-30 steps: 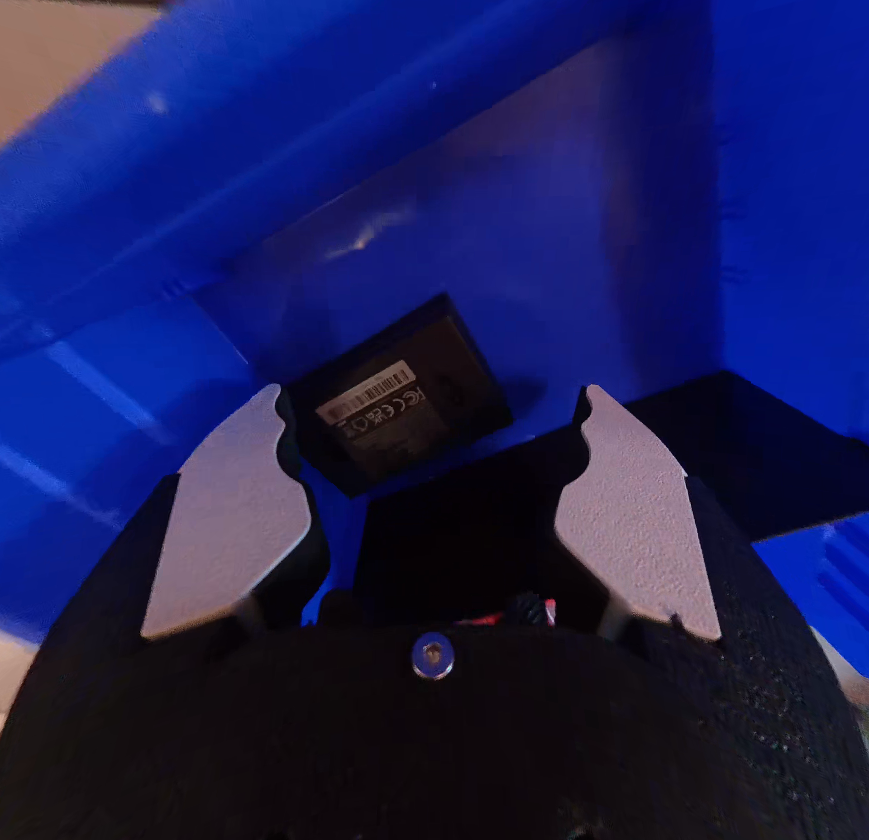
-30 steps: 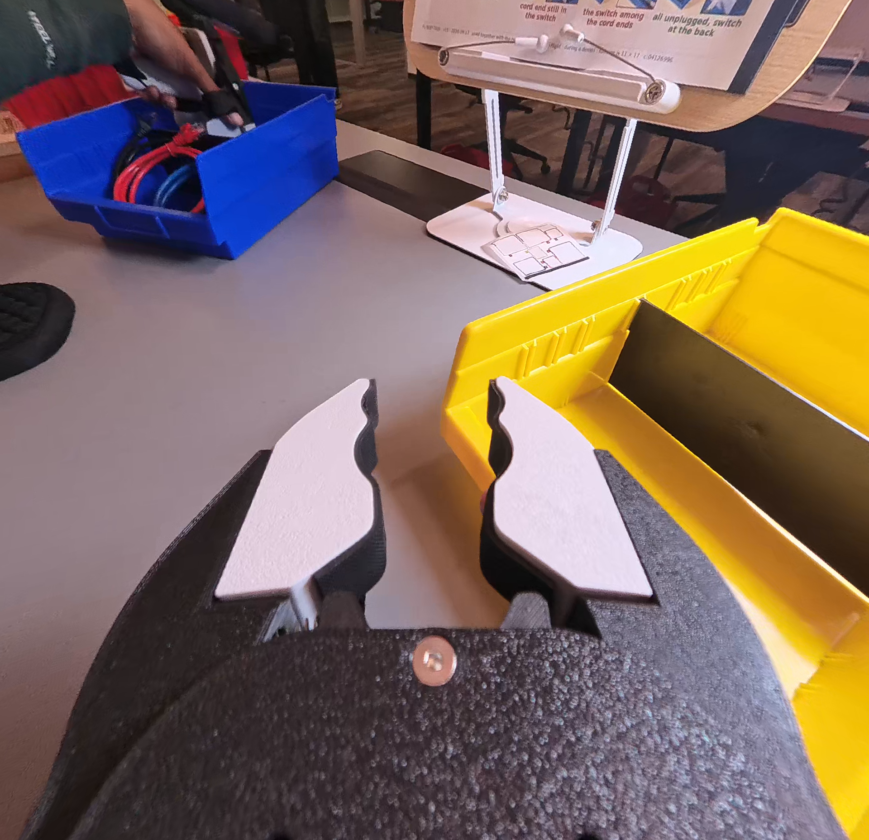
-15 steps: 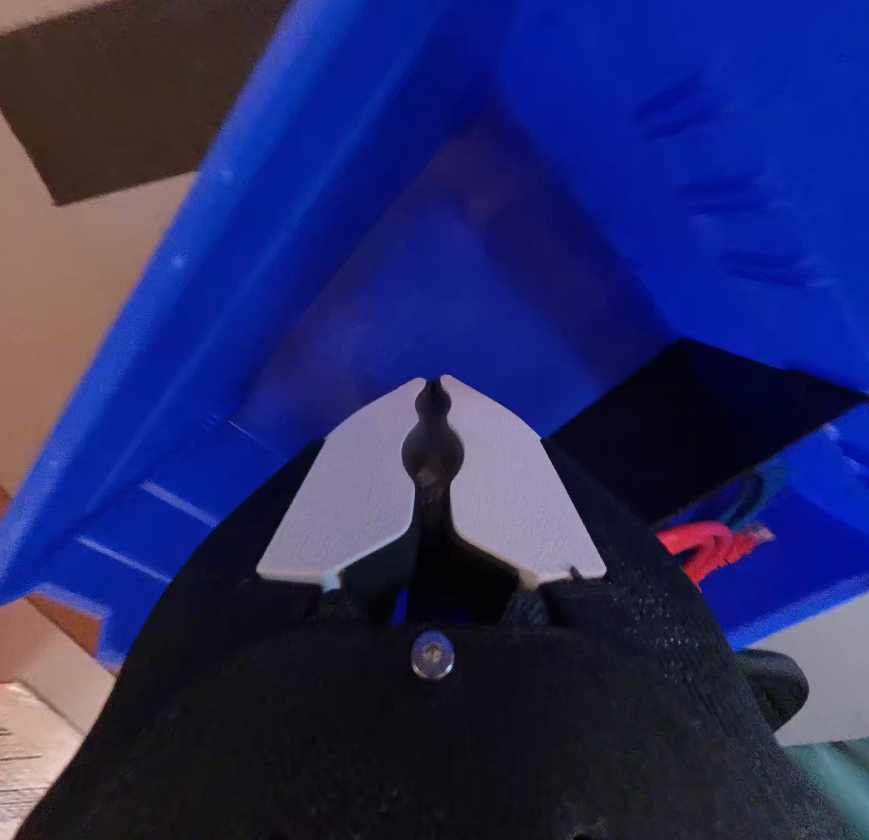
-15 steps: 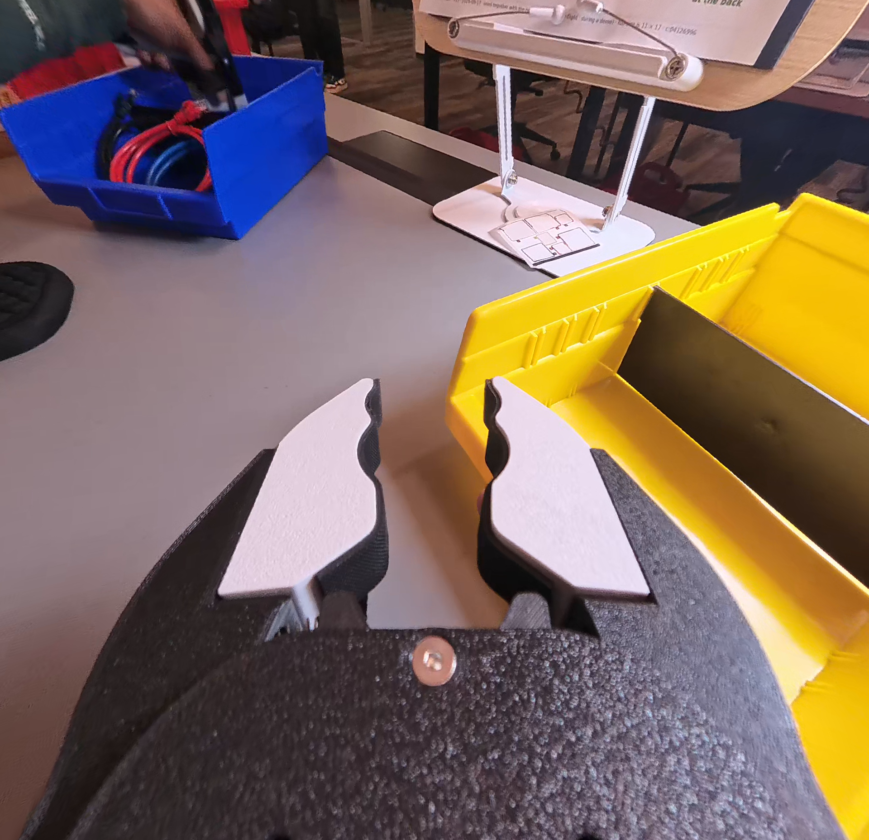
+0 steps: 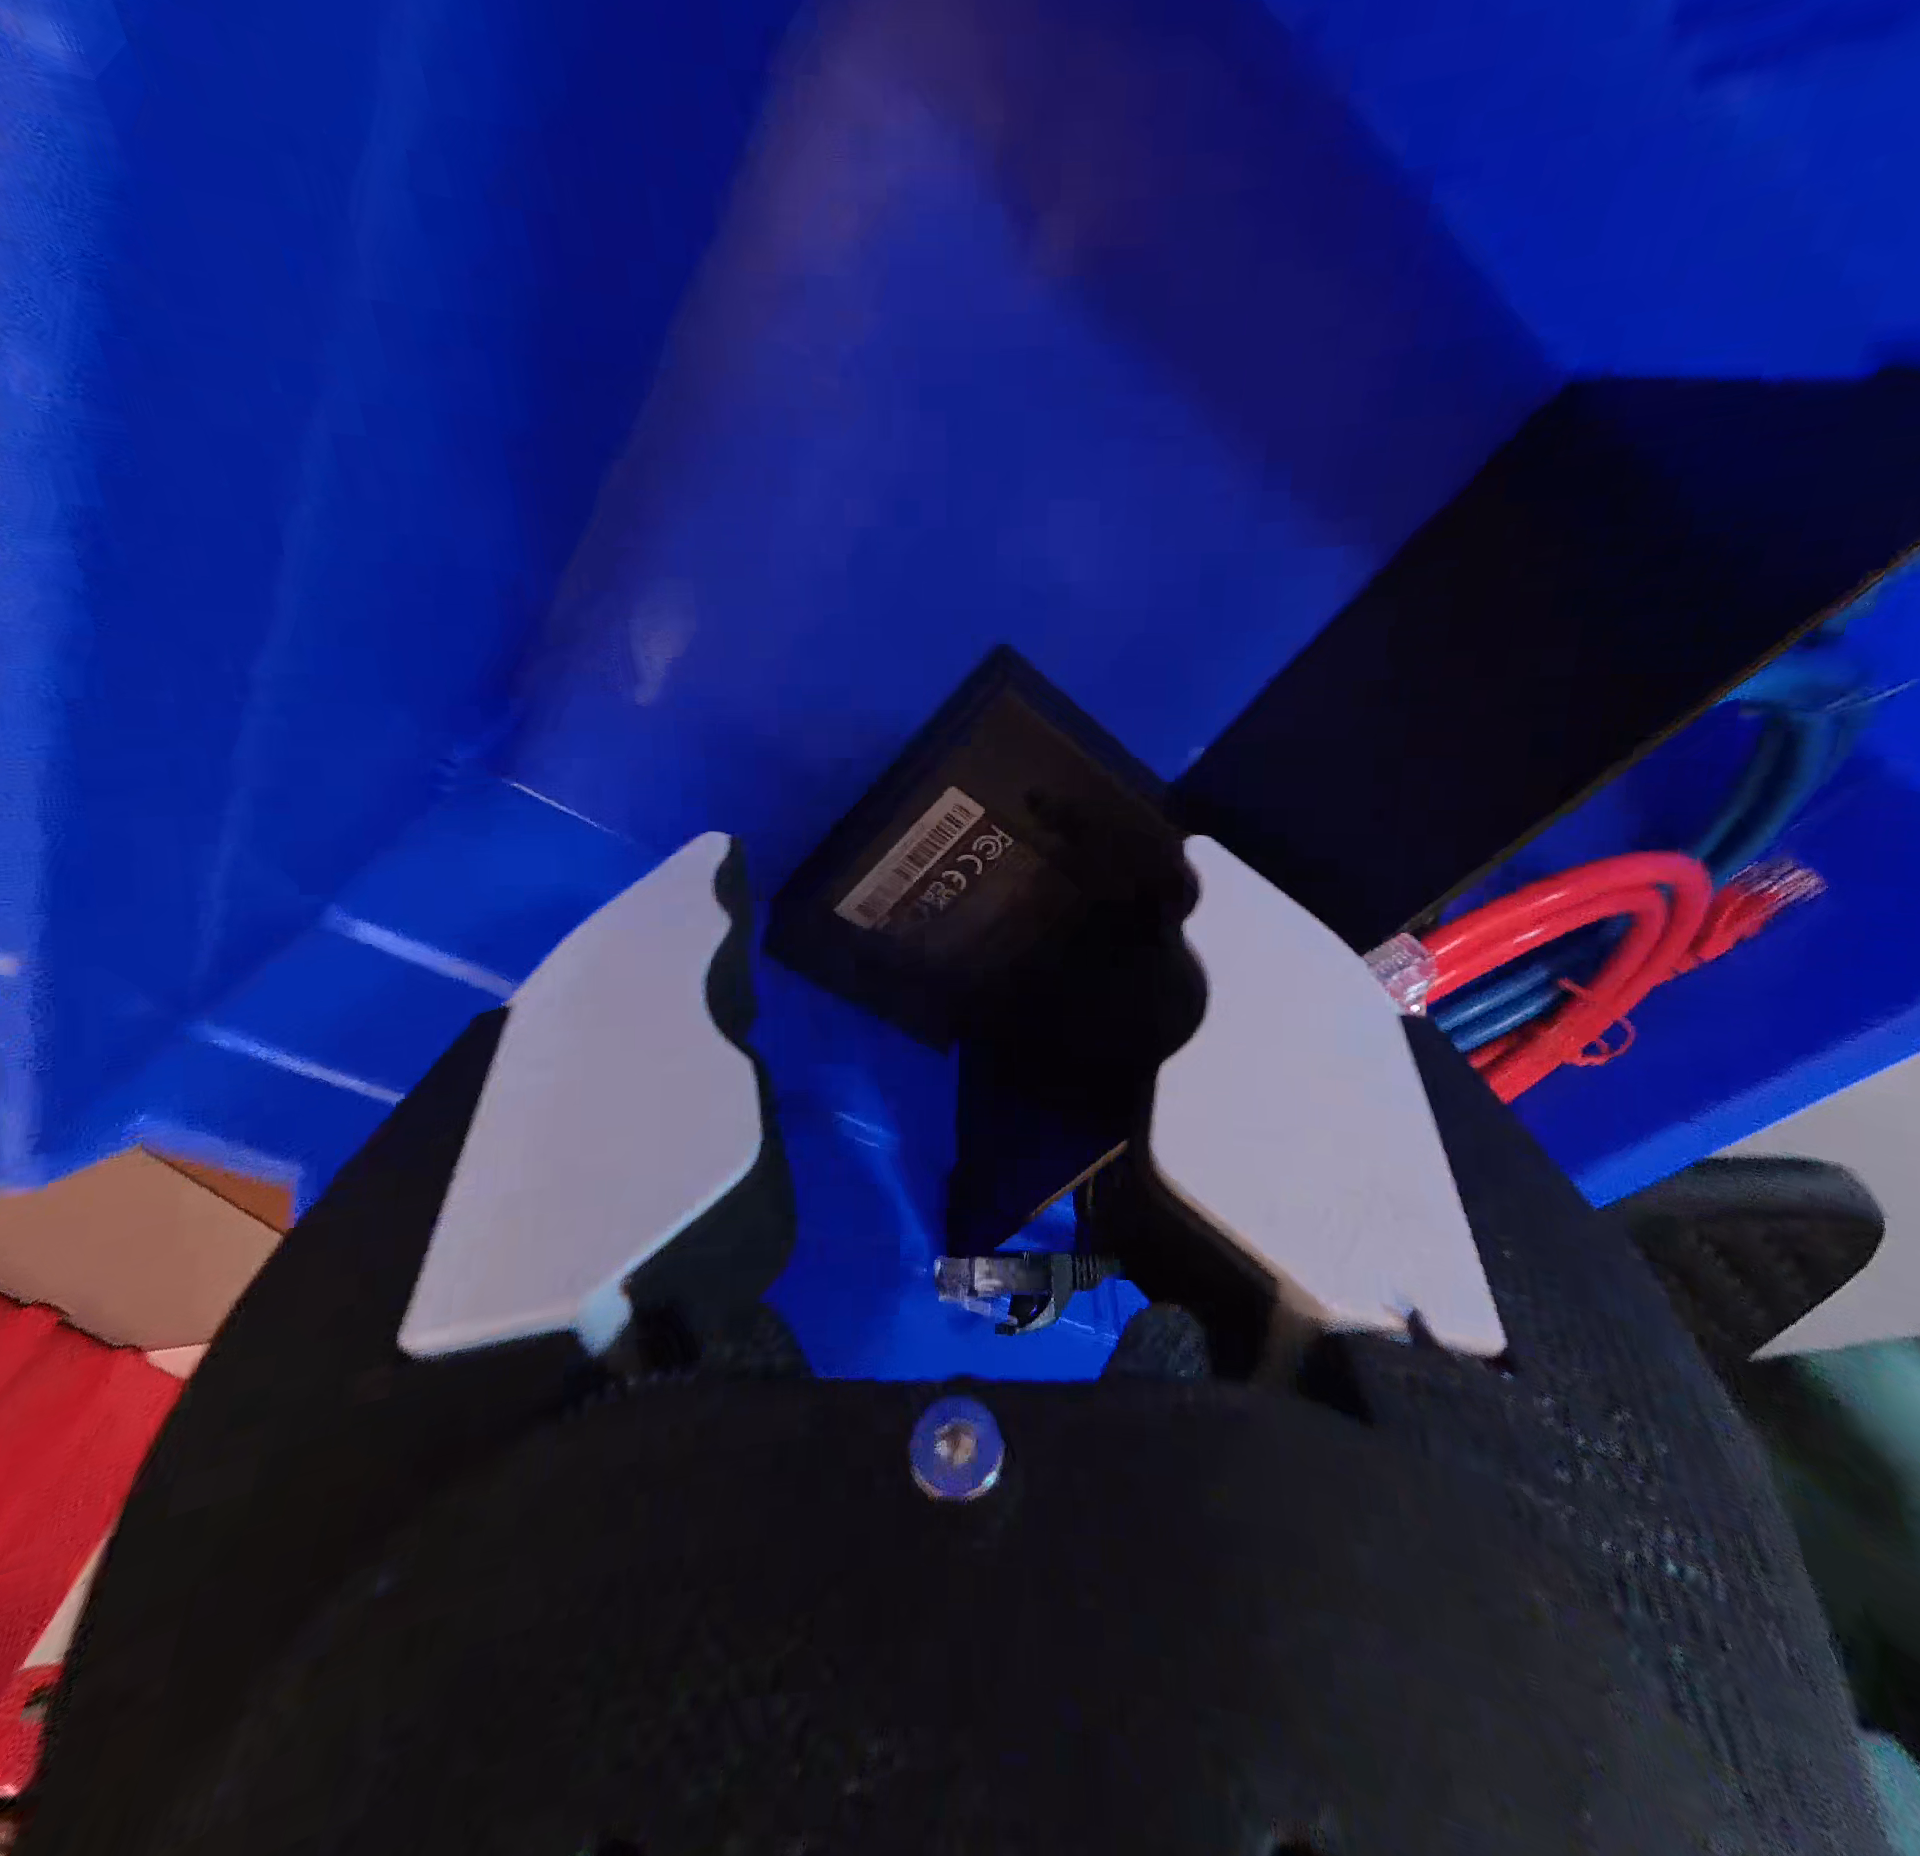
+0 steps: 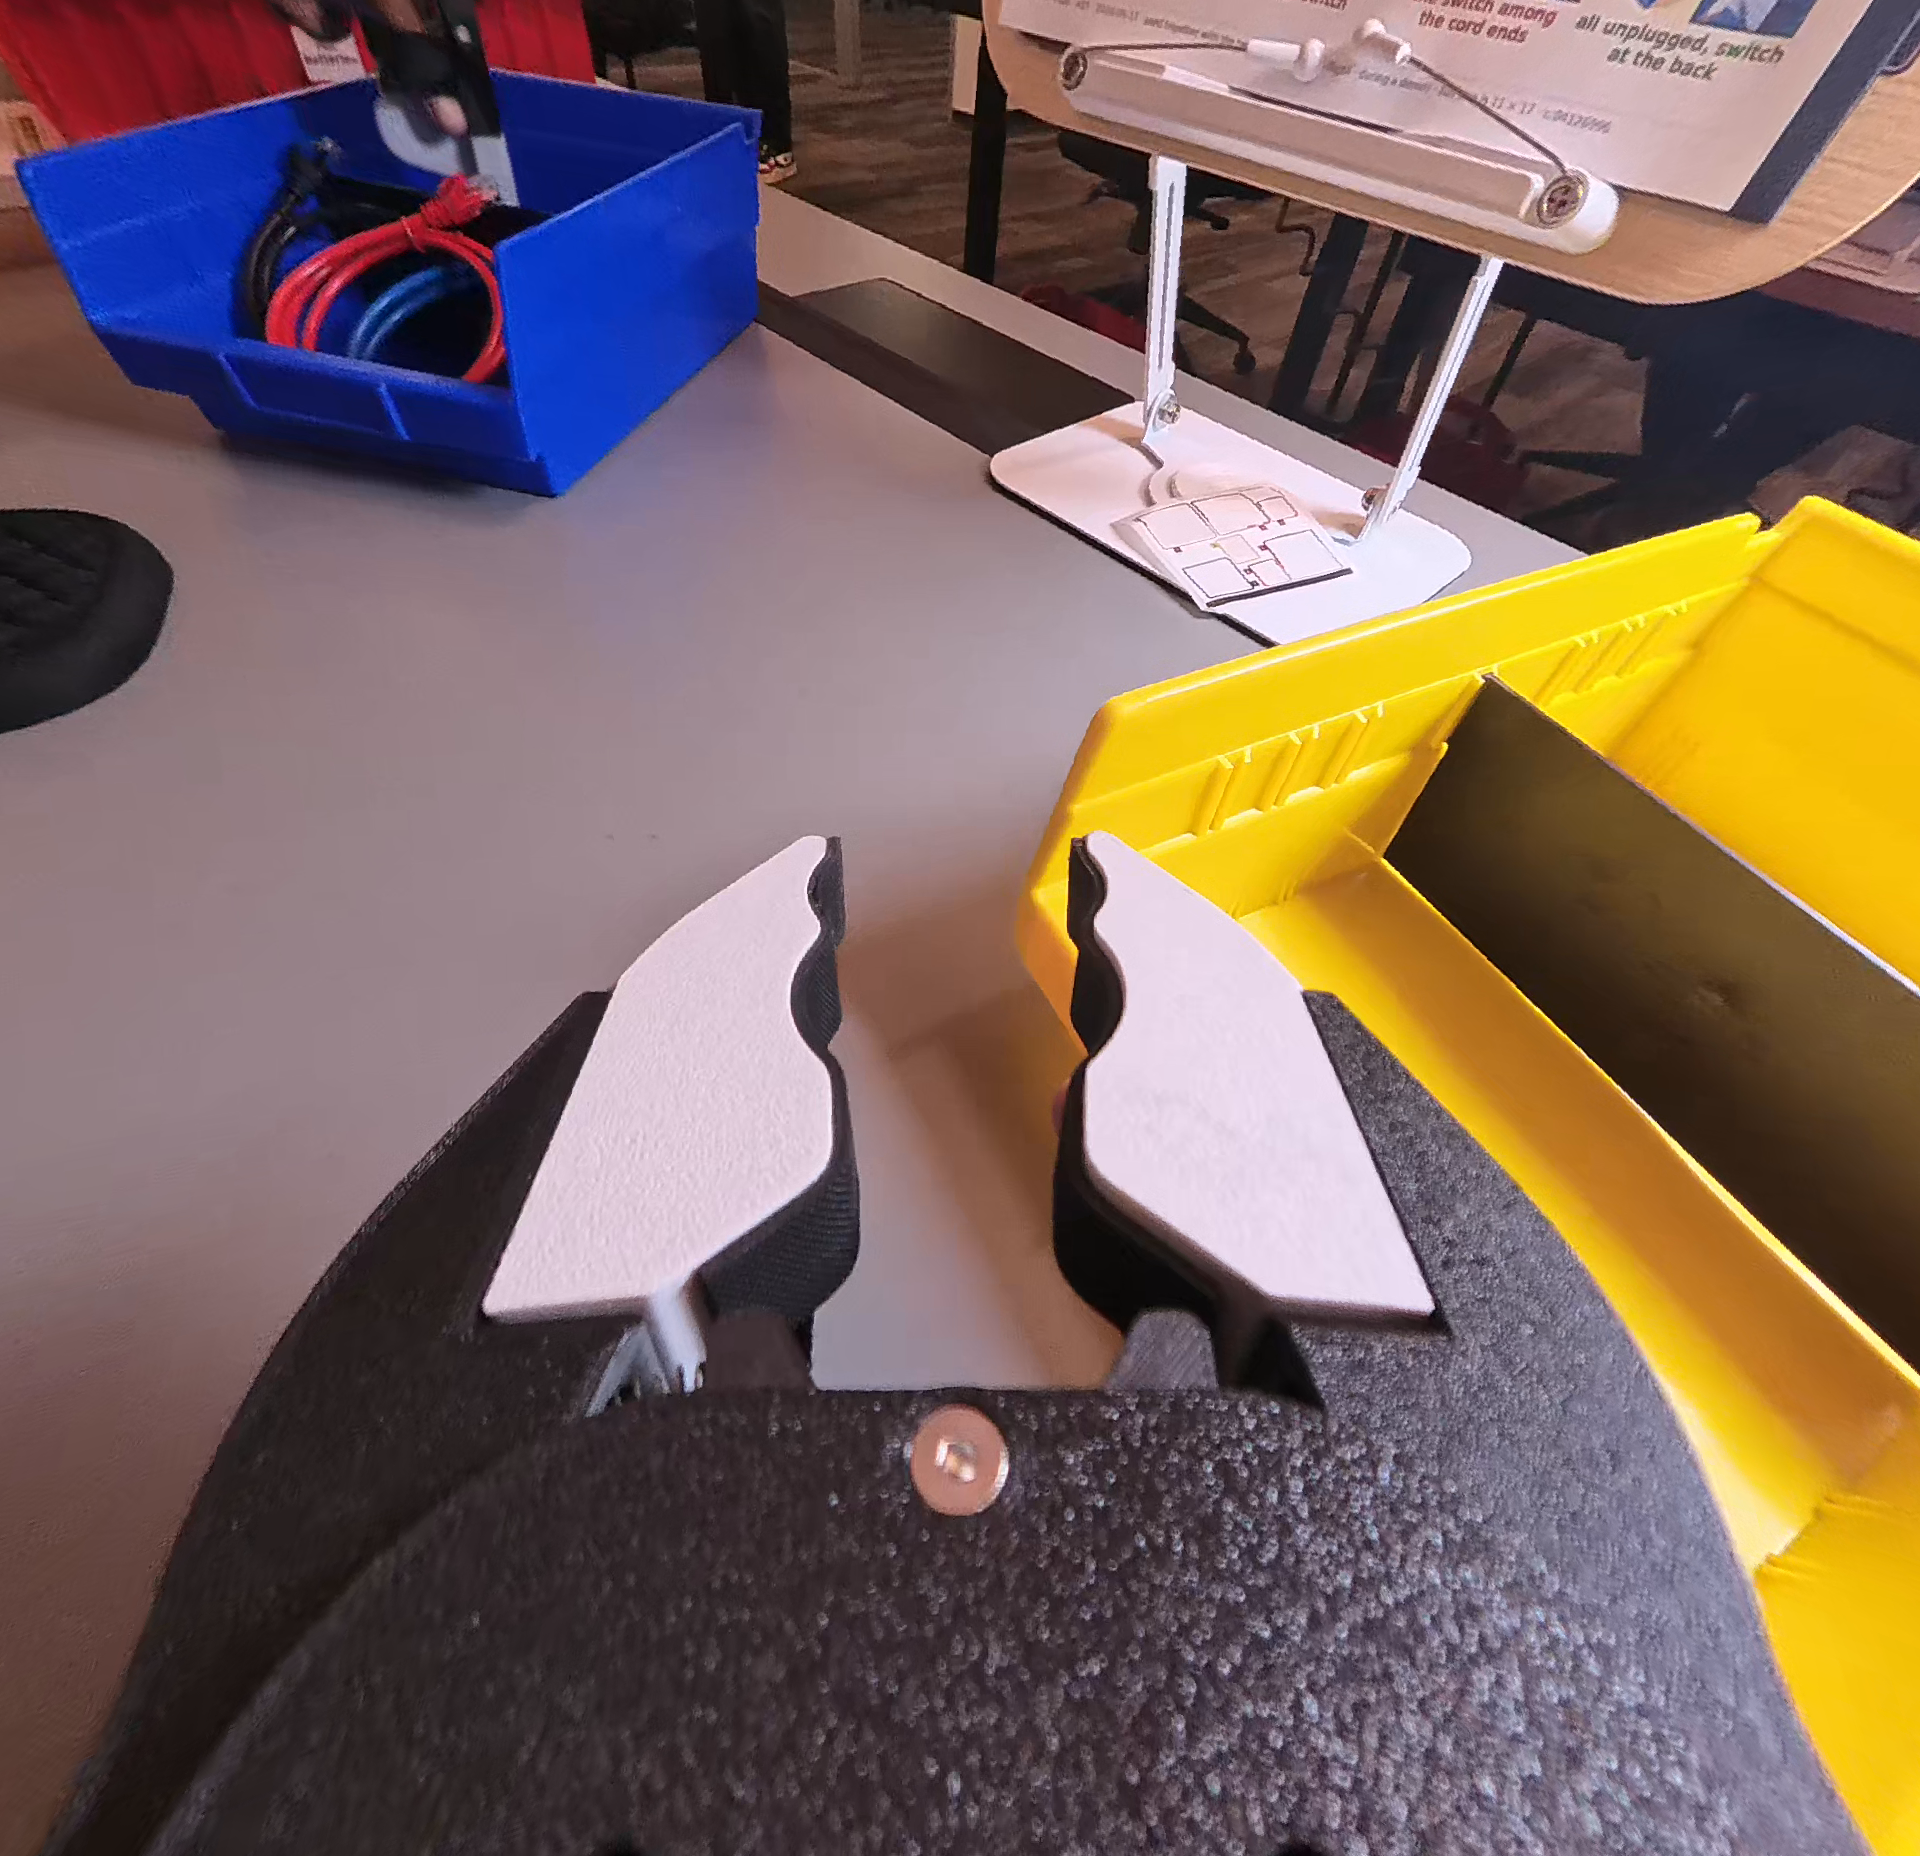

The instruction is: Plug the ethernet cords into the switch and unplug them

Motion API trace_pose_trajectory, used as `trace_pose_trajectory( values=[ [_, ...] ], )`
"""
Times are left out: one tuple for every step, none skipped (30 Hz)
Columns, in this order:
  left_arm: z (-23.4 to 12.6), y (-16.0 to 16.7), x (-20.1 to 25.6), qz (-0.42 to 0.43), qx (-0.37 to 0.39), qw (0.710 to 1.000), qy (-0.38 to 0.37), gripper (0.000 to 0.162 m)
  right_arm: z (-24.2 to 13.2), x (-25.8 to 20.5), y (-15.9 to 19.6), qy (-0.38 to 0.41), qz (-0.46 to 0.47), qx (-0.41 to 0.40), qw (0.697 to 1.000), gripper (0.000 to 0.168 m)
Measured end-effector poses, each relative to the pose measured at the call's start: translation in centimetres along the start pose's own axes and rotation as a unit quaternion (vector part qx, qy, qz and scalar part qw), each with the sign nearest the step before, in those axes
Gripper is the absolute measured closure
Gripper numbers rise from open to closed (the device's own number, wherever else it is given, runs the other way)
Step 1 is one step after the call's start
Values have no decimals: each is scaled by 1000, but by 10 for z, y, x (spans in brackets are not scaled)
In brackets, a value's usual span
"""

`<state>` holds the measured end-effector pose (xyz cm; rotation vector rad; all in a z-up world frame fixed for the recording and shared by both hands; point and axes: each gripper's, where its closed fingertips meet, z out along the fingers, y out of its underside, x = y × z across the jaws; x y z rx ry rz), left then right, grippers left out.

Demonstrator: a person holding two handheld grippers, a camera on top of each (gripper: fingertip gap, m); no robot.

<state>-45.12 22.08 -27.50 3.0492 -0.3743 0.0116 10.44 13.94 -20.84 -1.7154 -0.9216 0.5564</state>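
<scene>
We see the left gripper (image 5: 956, 871) pointing downward with its two fingers spread wide apart. The right gripper (image 6: 951, 861) is held low, its fingers parted and empty.

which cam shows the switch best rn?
Left wrist view: the black switch lies label-side up on the blue bin floor, just ahead of the open left gripper. The right wrist view shows only the bin from afar, switch hidden.

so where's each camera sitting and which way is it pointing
Left wrist view: on the left gripper, aimed down into the blue bin at the black switch; its open fingers show.
Right wrist view: on the right gripper, low over the grey table beside the yellow bin; open fingers show.
Shared: blue bin, red cord.
</scene>
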Motion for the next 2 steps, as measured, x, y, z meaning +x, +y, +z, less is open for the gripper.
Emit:
trace_pose_trajectory(
  values=[
    [6,3,2,4,-13,1000,6,77,0,0,0,-1,-1,-1,1000,127],
    [10,3,4,1,-22,1000,15,77,1,-1,1,-3,-1,-2,1000,127]
  ],
)
